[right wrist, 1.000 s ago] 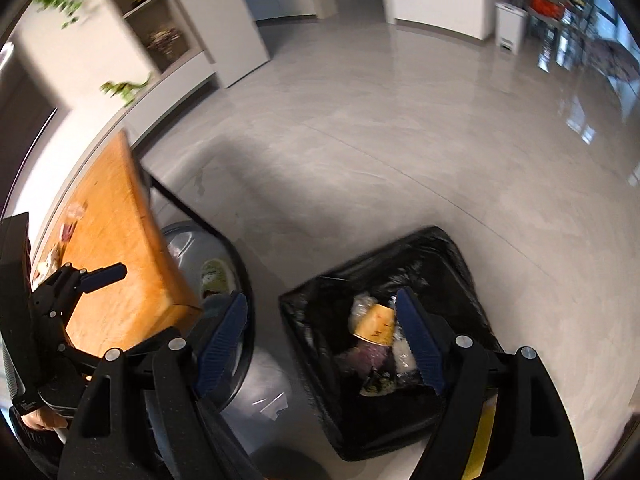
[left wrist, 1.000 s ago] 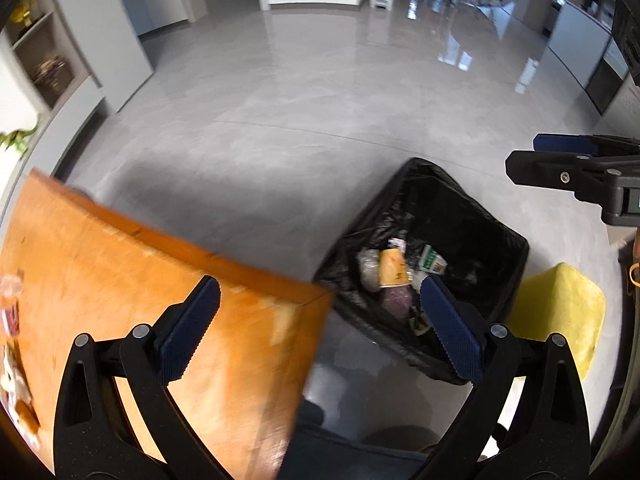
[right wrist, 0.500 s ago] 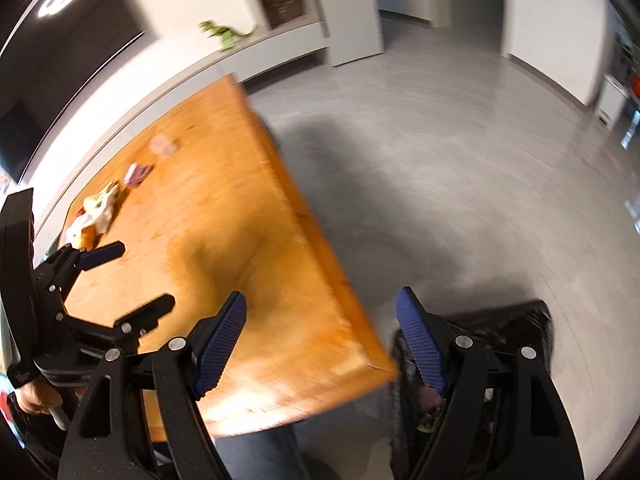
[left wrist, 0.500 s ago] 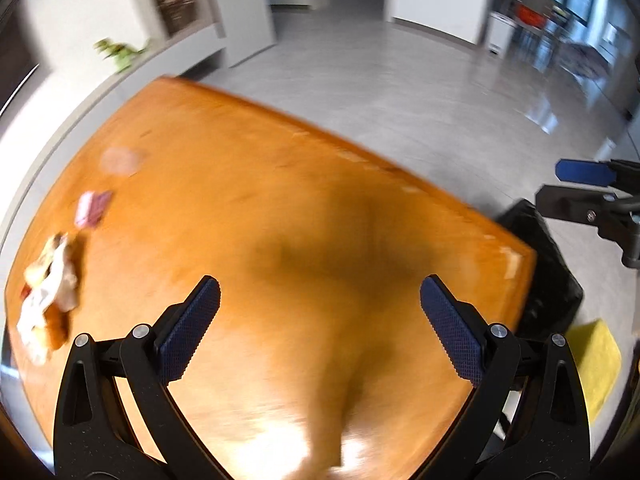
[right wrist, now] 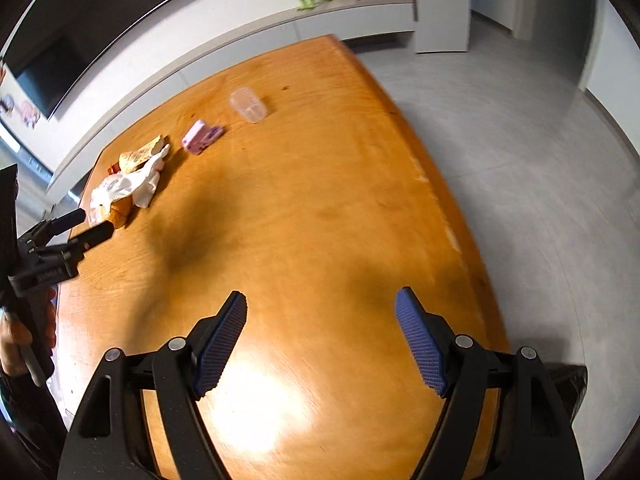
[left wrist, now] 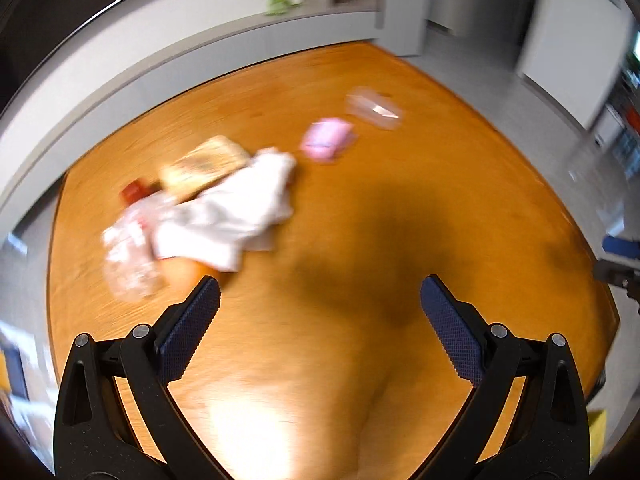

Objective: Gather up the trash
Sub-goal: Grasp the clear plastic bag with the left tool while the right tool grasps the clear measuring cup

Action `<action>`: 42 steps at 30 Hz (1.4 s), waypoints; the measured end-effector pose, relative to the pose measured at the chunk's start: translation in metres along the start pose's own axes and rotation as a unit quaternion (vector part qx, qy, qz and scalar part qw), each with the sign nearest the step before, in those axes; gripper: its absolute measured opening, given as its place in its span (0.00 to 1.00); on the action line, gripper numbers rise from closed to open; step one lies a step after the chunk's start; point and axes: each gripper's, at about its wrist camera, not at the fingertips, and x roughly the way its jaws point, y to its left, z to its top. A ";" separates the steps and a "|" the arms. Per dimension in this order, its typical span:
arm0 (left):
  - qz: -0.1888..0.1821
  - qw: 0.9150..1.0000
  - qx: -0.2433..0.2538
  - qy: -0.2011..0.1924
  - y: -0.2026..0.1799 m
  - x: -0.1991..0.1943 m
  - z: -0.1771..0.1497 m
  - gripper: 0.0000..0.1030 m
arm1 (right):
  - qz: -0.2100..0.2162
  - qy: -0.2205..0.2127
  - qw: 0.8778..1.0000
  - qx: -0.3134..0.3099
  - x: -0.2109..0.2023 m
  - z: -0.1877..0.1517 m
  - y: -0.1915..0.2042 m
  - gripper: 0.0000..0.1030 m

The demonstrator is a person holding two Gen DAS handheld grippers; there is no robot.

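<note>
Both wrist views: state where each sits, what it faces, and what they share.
Left wrist: on the left gripper, tilted down at the table and the trash pile; open fingers show.
Right wrist: on the right gripper, over the table's near end; left gripper and hand show.
Shared: table, trash pile, pink box, clear cup.

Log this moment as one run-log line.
task: collect trash | left tool: open, empty | right tool: open, empty | on wooden table: crumpled wrappers, pink carton, clear cup

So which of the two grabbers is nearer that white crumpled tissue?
Left. The left gripper hovers right beside the tissue at the table's far-left end; the right gripper hangs over bare wood well away.
</note>
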 end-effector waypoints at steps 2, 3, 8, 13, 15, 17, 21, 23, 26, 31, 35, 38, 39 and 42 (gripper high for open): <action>0.006 1.000 -0.019 0.004 0.027 0.005 0.004 0.94 | 0.005 0.003 1.000 -0.006 0.010 0.013 0.007 0.75; 0.012 0.999 -0.030 0.006 0.041 0.008 0.005 0.94 | 0.010 0.006 1.000 -0.011 0.019 0.023 0.015 0.75; 0.026 0.997 -0.072 0.010 0.093 0.016 0.013 0.94 | 0.019 0.010 0.999 -0.045 0.052 0.067 0.048 0.75; 0.028 0.993 -0.111 0.011 0.140 0.034 0.025 0.94 | 0.021 0.012 0.998 -0.066 0.090 0.113 0.078 0.75; 0.025 0.992 -0.125 0.014 0.153 0.043 0.028 0.94 | 0.025 0.013 0.997 -0.065 0.102 0.126 0.084 0.75; 0.027 0.989 -0.147 0.008 0.169 0.054 0.034 0.94 | 0.026 0.014 0.997 -0.070 0.115 0.140 0.091 0.75; 0.041 0.982 -0.180 0.025 0.192 0.076 0.036 0.94 | 0.013 0.013 0.996 -0.085 0.131 0.166 0.101 0.75; 0.060 0.982 -0.175 0.045 0.198 0.091 0.033 0.94 | -0.001 0.009 0.995 -0.096 0.139 0.180 0.105 0.75; 0.041 0.982 -0.177 0.054 0.202 0.105 0.025 0.94 | -0.021 0.013 0.994 -0.102 0.153 0.197 0.107 0.75; 0.063 0.982 -0.176 0.037 0.206 0.102 0.023 0.47 | -0.049 0.036 0.992 -0.107 0.185 0.209 0.103 0.69; 0.073 0.983 -0.163 0.032 0.208 0.096 0.022 0.33 | -0.050 0.041 0.992 -0.107 0.196 0.210 0.099 0.40; 0.057 0.983 -0.171 0.033 0.211 0.091 0.016 0.30 | -0.037 0.046 0.993 -0.098 0.188 0.201 0.093 0.40; 0.050 0.983 -0.173 0.034 0.212 0.088 0.014 0.30 | -0.035 0.044 0.993 -0.099 0.184 0.197 0.092 0.40; 0.051 0.984 -0.168 0.035 0.209 0.080 0.005 0.30 | -0.020 0.040 0.995 -0.091 0.167 0.183 0.087 0.40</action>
